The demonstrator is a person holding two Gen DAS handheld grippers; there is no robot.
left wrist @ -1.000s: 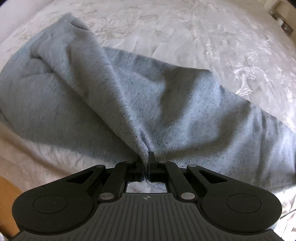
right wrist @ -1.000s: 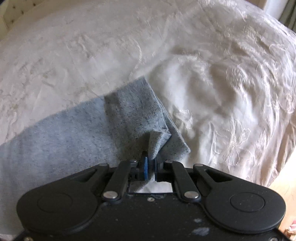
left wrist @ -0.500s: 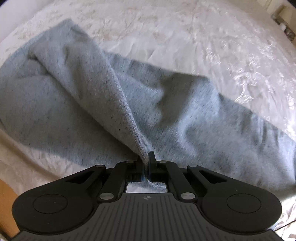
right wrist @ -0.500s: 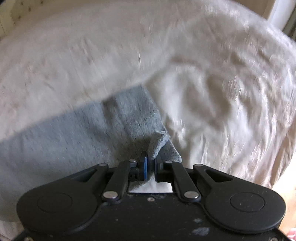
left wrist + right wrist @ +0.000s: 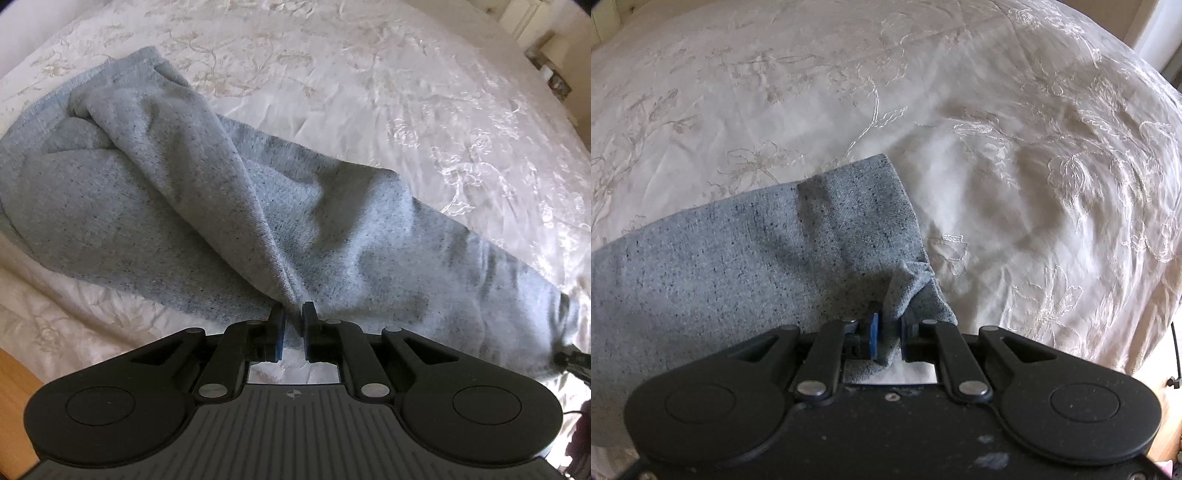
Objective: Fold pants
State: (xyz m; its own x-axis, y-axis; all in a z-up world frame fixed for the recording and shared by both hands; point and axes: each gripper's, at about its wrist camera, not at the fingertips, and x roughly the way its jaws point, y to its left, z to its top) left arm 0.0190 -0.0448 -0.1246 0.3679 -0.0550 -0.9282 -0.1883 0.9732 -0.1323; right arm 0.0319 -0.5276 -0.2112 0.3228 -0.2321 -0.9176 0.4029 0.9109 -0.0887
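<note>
Grey pants lie across the bed. Left claw pinches a raised ridge of cloth near the seat; right claw clenches the leg hem, evidently so both ends lift together for a fold.

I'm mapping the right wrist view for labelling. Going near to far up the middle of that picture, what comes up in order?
right gripper, shut on a bunched corner of cloth → grey pants, the leg end lying flat → cream embroidered bedspread out to the far edge.
</note>
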